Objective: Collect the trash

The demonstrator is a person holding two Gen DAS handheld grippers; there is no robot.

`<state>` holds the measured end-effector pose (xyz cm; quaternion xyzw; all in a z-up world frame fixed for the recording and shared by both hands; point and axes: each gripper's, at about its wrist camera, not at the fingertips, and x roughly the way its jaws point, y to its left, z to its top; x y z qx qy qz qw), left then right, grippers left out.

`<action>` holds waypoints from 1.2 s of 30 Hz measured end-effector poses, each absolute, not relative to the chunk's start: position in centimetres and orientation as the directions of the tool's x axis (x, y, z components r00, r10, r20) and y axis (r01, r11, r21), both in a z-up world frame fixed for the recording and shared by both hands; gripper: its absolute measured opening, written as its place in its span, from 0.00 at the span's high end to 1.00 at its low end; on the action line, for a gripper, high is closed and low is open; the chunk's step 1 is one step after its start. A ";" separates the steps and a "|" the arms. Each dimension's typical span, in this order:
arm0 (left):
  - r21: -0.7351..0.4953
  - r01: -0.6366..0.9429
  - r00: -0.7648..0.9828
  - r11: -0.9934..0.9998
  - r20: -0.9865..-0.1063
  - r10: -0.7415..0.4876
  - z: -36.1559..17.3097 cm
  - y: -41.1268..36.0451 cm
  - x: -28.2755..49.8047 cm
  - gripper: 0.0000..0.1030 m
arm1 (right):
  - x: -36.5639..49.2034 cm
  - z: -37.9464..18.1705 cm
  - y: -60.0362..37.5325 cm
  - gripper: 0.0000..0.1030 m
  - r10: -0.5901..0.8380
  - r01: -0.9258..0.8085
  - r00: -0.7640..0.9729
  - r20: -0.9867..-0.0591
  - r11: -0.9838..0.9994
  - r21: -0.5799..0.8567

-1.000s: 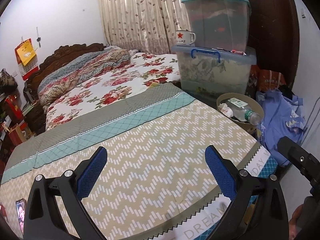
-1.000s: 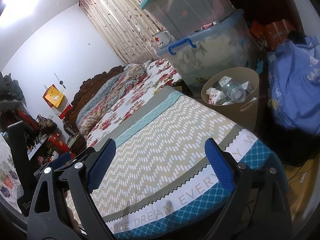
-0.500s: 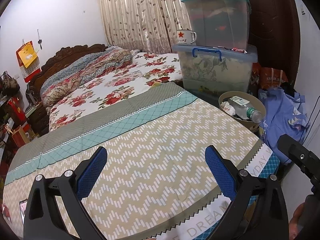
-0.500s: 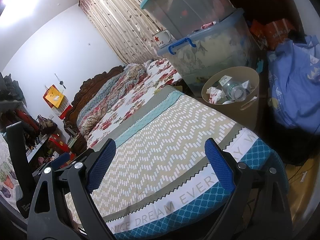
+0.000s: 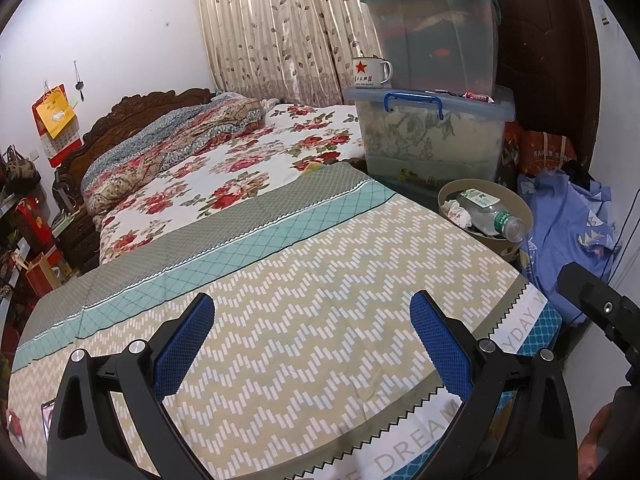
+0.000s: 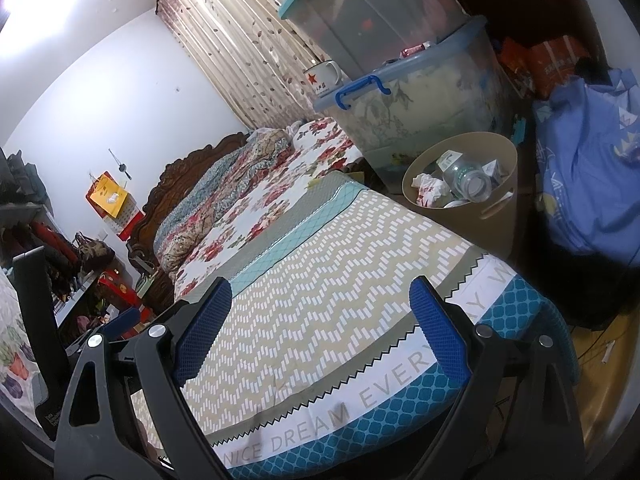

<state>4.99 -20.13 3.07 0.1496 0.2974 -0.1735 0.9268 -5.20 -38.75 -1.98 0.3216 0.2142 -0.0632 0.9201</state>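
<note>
Both grippers wide open, nothing held: left gripper [image 5: 312, 312] & right gripper [image 6: 320, 296] over the bed [image 5: 320, 280]. Trash bin [image 6: 496, 216] beside bed's far corner, w/ plastic bottle [image 5: 490, 216] & crumpled paper [image 6: 430, 190] inside.

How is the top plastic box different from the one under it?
The top box has a teal lid and dark things inside; the bottom box has a pale blue lid, a blue handle and light leafy fabric inside. The bottom box also carries a star mug. Both are see-through.

Home bedroom: bed [image 5: 280, 280], curtains [image 5: 280, 28].
</note>
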 end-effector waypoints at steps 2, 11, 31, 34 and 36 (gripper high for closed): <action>0.173 0.413 0.762 0.894 -0.604 -0.235 3.1 -20.1 5.0 0.08 | -5.2 -2.0 -38.8 0.13 0.022 0.254 0.900 -0.435 0.785 0.565; 0.176 0.413 0.762 0.893 -0.604 -0.234 2.9 -20.1 4.9 0.08 | -5.2 -2.0 -38.7 0.13 0.024 0.253 0.900 -0.435 0.784 0.566; 0.176 0.431 0.755 0.885 -0.608 -0.247 2.5 -19.9 4.7 0.08 | -5.2 -2.0 -38.7 0.13 0.023 0.255 0.899 -0.436 0.783 0.567; 0.172 0.441 0.751 0.881 -0.608 -0.257 2.6 -19.8 4.6 0.08 | -5.2 -2.0 -38.8 0.13 0.023 0.255 0.899 -0.437 0.783 0.567; 0.160 0.449 0.744 0.879 -0.612 -0.268 2.7 -19.7 4.7 0.08 | -5.3 -2.0 -38.7 0.13 0.022 0.256 0.899 -0.437 0.782 0.568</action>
